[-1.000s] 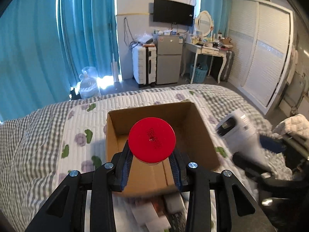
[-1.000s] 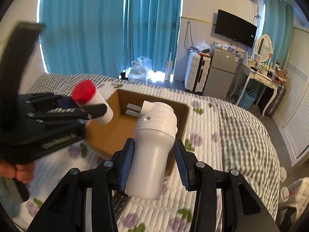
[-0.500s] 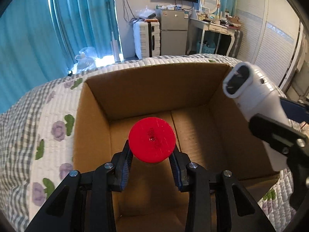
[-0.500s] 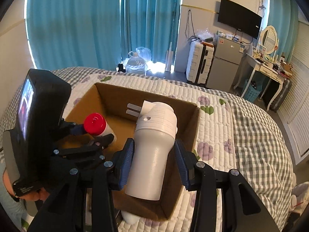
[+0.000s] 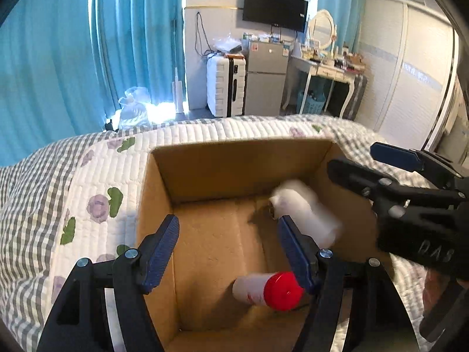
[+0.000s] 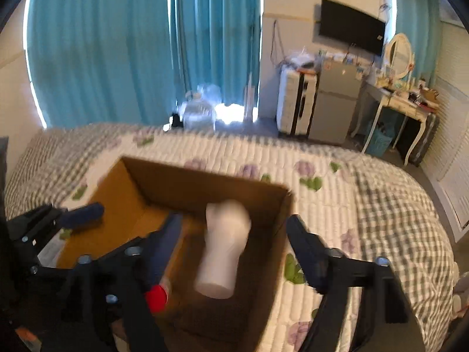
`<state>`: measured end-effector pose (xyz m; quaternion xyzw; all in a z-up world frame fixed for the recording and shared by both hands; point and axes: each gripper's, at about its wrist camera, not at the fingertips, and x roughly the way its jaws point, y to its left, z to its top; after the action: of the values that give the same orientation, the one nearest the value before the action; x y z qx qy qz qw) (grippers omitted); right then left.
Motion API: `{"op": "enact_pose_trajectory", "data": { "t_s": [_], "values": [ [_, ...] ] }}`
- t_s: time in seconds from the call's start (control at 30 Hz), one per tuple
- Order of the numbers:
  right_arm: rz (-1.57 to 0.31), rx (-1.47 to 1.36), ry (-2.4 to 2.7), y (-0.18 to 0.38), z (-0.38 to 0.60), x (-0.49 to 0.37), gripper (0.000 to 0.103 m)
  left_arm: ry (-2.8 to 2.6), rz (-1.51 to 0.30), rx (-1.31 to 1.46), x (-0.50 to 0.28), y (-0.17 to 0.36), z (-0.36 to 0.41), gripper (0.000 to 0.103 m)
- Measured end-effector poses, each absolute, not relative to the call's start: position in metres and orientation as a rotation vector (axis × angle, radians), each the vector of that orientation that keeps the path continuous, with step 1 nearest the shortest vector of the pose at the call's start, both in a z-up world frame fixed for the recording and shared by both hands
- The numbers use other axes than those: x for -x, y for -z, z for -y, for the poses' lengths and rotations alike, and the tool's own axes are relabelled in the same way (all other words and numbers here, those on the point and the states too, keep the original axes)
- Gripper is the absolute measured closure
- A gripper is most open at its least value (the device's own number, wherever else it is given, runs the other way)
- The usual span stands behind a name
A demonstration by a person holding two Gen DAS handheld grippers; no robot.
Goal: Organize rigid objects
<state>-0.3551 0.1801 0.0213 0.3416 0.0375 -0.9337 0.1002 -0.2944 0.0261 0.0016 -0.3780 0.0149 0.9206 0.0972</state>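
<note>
Both grippers are spread wide and hold nothing. Left gripper [image 5: 227,246] sits over the near edge of the cardboard box [image 5: 234,158], lower centre of the left wrist view; right gripper [image 6: 234,246] is over the box's right half, lower centre of the right wrist view.

Task items are both inside the box:
- red-capped white bottle [image 5: 268,289] lies on its side on the box floor, low centre, just by the left gripper's right finger.
- white hair-dryer-like appliance [image 5: 304,209] is smeared with motion blur near the right wall; cannot tell whether it's resting or mid-fall. In the right wrist view it [image 6: 224,246] reads as blurred too, between the open fingers.

Risks, as I judge them:
- The appliance may land hard and roll or bounce into the bottle. Both look rigid plastic, so cracking or scuffing is possible.
- The box sits on a soft quilted bedspread [image 5: 96,176]; an off-centre impact or a finger catching the rim on the way out could tip or shift it.
- The two grippers are close together over the box and could clash when pulling out.
- Heavy blur in the right view makes clearances hard to judge.
</note>
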Motion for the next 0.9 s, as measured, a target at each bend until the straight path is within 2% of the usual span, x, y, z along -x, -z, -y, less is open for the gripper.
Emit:
{"op": "enact_pose_trajectory", "data": {
  "t_s": [0.13, 0.37, 0.57, 0.73, 0.9],
  "values": [
    [-0.092, -0.98, 2.813, -0.047, -0.19, 0.331, 0.028, -2.744, -0.029, 1.093, 0.269, -0.023, -0.023, 0.031],
    [-0.085, -0.973, 2.861, -0.097, -0.205, 0.263, 0.027, -2.858, -0.156, 1.052, 0.198, -0.068, -0.01, 0.03],
    [-0.124, -0.941, 2.896, -0.13, -0.209, 0.195, 0.02, -2.878, -0.143, 1.044, 0.139, -0.097, 0.003, 0.027],
    [-0.151, -0.95, 2.878, -0.129, -0.202, 0.147, 0.016, -2.889, -0.132, 1.029, 0.096, -0.101, 0.004, 0.026],
    [-0.142, -0.978, 2.8, -0.106, -0.197, 0.124, 0.016, -2.837, -0.127, 1.072, 0.072, -0.075, 0.001, 0.026]
  ]
}}
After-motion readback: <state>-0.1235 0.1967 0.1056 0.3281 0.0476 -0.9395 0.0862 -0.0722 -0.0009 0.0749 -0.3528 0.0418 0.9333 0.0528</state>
